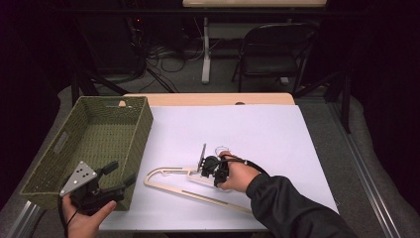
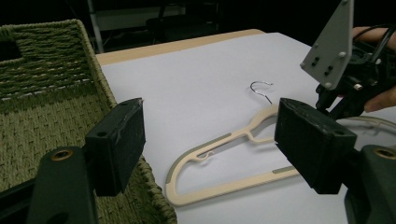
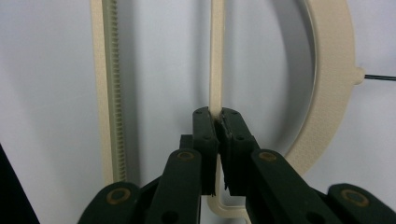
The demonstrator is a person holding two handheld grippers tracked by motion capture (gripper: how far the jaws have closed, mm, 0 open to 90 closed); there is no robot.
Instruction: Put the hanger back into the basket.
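Hanger point(image 1: 171, 179) flat on white sheet; right gripper point(image 3: 218, 122) pinching thin inner bar, lift level; left gripper point(image 1: 118, 180) spread, near basket point(image 1: 47, 163)

Dim lab: paper-covered table point(image 1: 277, 124), floor cables point(image 1: 168, 62), folding chair point(image 1: 272, 52).

The basket point(image 1: 94, 144) sits on the desk's point(image 1: 277, 129) left side. The hanger point(image 1: 188, 186) lies just right of it, toward the near edge. A chair point(image 1: 272, 52) stands beyond the far edge.
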